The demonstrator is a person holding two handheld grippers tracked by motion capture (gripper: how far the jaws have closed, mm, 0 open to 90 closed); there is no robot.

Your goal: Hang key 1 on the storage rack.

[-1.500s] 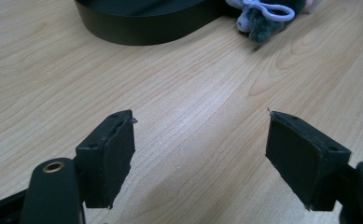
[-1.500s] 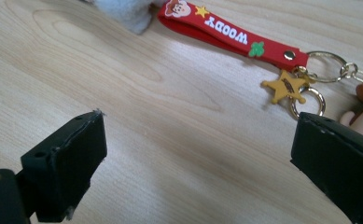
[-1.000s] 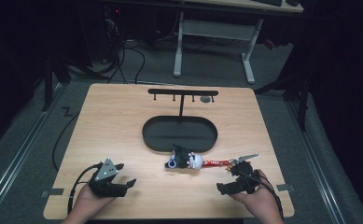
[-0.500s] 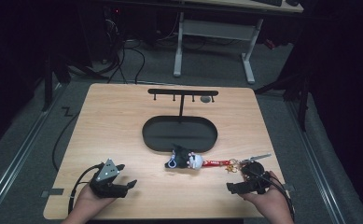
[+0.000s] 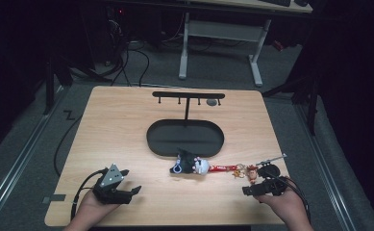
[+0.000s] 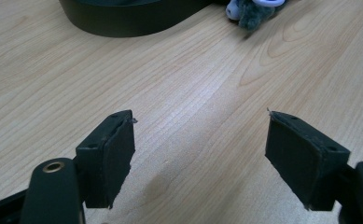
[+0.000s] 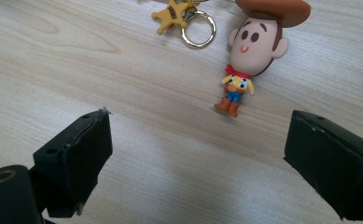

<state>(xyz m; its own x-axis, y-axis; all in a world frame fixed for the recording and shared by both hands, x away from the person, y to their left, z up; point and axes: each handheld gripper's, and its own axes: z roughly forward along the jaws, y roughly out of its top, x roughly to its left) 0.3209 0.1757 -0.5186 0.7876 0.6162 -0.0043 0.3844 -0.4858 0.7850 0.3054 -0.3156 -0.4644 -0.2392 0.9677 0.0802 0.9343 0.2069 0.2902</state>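
Lying on table (image 5: 127,134): one cowboy keychain (image 7: 249,51), one plush keychain (image 5: 190,165), two open grippers

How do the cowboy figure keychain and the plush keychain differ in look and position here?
The cowboy figure is smooth and hard-looking, with a brown hat and a yellow shirt; the plush keychain is fuzzy, dark grey with white.
The cowboy figure lies just ahead of the open right gripper; the plush keychain lies nearer the table's middle, against the rim of the black oval tray.
Both lie flat on the wooden table, and neither is gripped.
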